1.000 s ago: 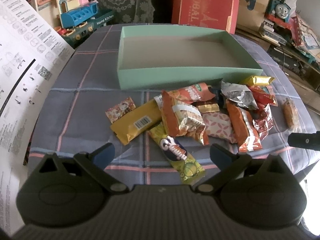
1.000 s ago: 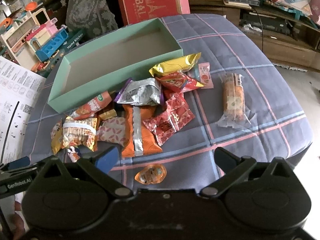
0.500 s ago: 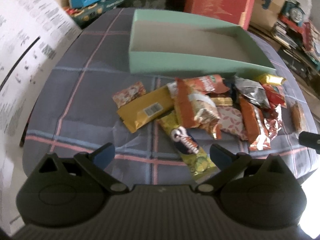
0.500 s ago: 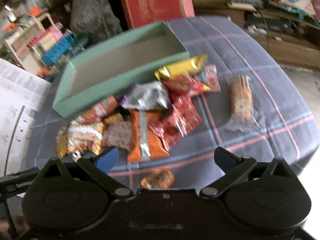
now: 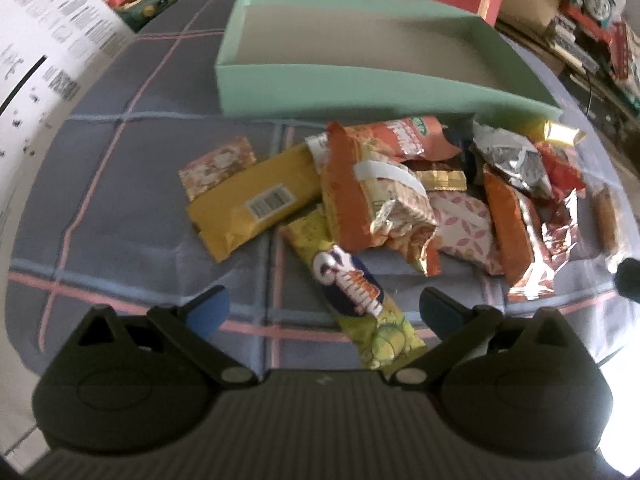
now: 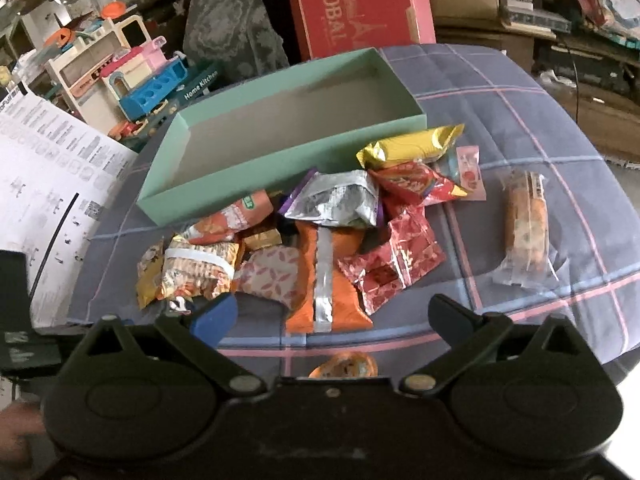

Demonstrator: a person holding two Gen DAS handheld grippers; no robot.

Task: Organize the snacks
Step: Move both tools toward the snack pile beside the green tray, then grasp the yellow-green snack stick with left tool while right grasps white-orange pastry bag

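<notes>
"GLOBAL" is printed on the red box (image 6: 360, 8) behind the table (image 6: 520, 120), and "Home Kitchen" on the toy set (image 6: 160, 88). A barcode is seen on the mustard pack (image 5: 256, 204); other wrapper text is too blurred to be read. The snacks (image 6: 320, 232) are heaped on the cloth just before the green tray (image 6: 280, 160). The left gripper (image 5: 324, 312) is held wide apart over the yellow-green bar (image 5: 360, 304), which lies between its jaws, ungrasped. The right gripper (image 6: 332, 320) is likewise spread, nothing gripped, with the orange pack (image 6: 324, 276) just ahead of it.
</notes>
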